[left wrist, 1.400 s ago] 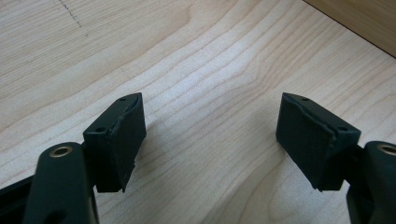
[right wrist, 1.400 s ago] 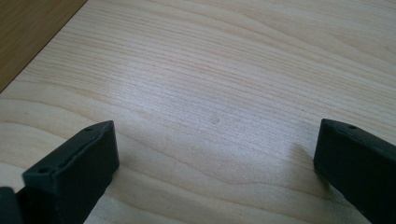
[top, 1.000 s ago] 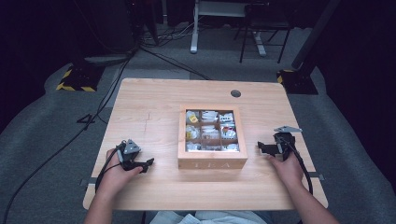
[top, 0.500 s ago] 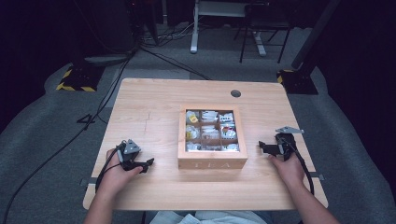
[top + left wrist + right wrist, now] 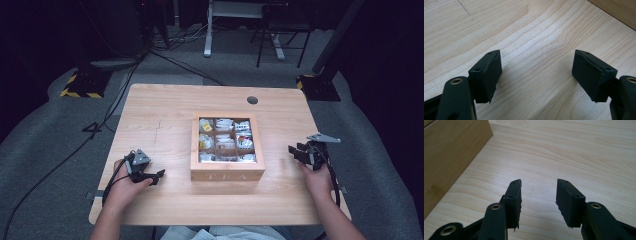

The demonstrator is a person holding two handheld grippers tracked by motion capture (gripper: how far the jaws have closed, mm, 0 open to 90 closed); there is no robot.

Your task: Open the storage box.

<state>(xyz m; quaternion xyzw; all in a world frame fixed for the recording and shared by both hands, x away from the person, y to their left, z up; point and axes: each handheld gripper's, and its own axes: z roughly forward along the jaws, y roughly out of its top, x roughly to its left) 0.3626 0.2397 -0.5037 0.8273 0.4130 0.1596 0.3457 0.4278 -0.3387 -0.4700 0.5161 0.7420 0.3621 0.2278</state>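
A wooden tea box point(image 5: 227, 175) stands in the middle of the table, and packets of tea show in its compartments point(image 5: 225, 141). My left gripper point(image 5: 158, 175) rests on the table left of the box, its jaws pointing toward it. Seen from the left gripper view, my left gripper point(image 5: 537, 53) is wide open over bare wood, with the box corner point(image 5: 619, 10) at the top right. My right gripper point(image 5: 294, 151) hovers right of the box. Its jaws have just been closing and stand half apart with nothing between them. The right gripper view shows my right gripper point(image 5: 539, 181) beside the box wall point(image 5: 449, 152).
The wooden table point(image 5: 165, 115) has a round cable hole point(image 5: 252, 100) behind the box. Cables trail from both grippers over the front edge. Beyond the table, on grey carpet, are a chair base point(image 5: 277, 30) and yellow-black striped stands point(image 5: 82, 87).
The right hand has lifted slightly off the table and its jaws have narrowed. The left hand and the tea box have not moved.
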